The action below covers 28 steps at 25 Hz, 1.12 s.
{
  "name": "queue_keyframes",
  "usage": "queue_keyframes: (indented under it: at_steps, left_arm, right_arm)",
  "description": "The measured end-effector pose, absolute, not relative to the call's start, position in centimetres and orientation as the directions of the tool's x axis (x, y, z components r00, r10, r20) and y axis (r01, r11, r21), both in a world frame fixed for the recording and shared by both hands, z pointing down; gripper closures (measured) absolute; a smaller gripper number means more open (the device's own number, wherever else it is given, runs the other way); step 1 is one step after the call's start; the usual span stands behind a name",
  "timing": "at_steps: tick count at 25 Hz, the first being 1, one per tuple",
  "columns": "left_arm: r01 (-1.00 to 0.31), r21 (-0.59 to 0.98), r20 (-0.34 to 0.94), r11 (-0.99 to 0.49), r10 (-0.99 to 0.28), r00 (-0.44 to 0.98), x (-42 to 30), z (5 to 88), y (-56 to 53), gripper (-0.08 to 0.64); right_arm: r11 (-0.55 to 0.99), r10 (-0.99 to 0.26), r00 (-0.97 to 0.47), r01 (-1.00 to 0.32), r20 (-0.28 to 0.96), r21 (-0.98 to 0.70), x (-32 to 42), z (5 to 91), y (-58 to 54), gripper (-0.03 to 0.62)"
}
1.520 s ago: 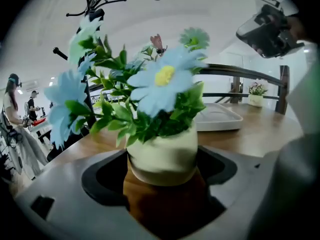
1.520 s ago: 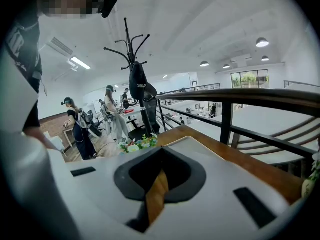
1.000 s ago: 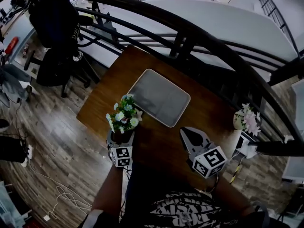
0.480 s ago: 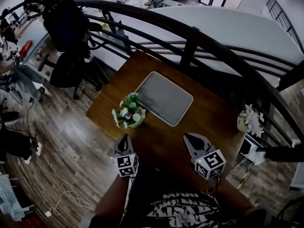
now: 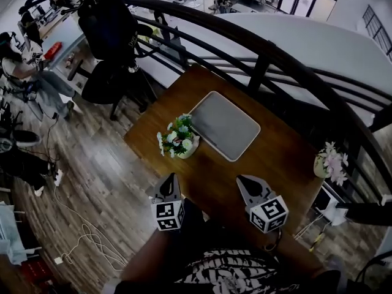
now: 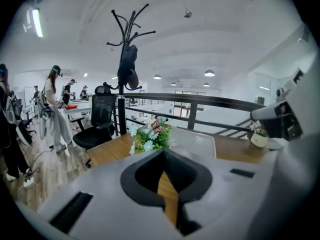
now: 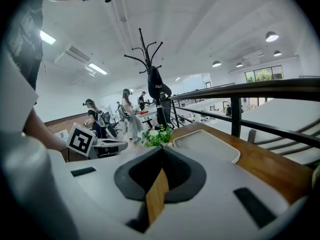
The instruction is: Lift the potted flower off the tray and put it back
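Probably light and top-heavy, the pot (image 5: 188, 149), left of the tray (image 5: 225, 125), wants gripping at its rim, under soft blooms; left gripper (image 5: 169, 180) and right gripper (image 5: 244, 181) have jaws pressed together, empty.

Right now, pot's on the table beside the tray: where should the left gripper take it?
Take the pot by its cream wall under the flowers, left gripper coming low from the near side, jaws opened first. It stands upright, and they overhang its rim, so a top grasp looks blocked.
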<state>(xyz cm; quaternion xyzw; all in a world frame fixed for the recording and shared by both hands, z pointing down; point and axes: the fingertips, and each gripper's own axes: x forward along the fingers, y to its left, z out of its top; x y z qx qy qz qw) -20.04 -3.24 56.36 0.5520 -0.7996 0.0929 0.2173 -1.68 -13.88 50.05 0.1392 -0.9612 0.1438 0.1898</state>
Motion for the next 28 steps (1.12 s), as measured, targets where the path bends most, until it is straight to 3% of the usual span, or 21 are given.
queue_keyframes:
  at_steps: [9, 17, 21, 28]
  left_arm:
    - [-0.947, 0.097, 0.464, 0.306, -0.856, -0.228, -19.9, 55.5, -4.6, 0.551]
    - [-0.972, 0.097, 0.517, 0.215, -0.845, -0.136, -18.7, 58.1, -5.9, 0.547]
    - [-0.983, 0.122, 0.576, 0.137, -0.817, -0.042, -18.4, 61.2, -6.2, 0.31]
    - [-0.99, 0.094, 0.593, 0.103, -0.805, -0.027, -19.8, 65.6, -8.4, 0.223]
  right_arm:
    - [0.925, -0.173, -0.889, -0.295, 0.424, -0.24, -3.3, 49.7, -13.2, 0.594]
    - [0.903, -0.225, -0.873, -0.354, 0.433, -0.243, -3.8, 50.3, -14.1, 0.594]
    - [0.905, -0.238, -0.869, -0.36, 0.433, -0.227, -5.2, 49.5, -13.9, 0.594]
    - [0.887, -0.286, -0.834, -0.416, 0.471, -0.198, -5.2, 49.6, -14.8, 0.594]
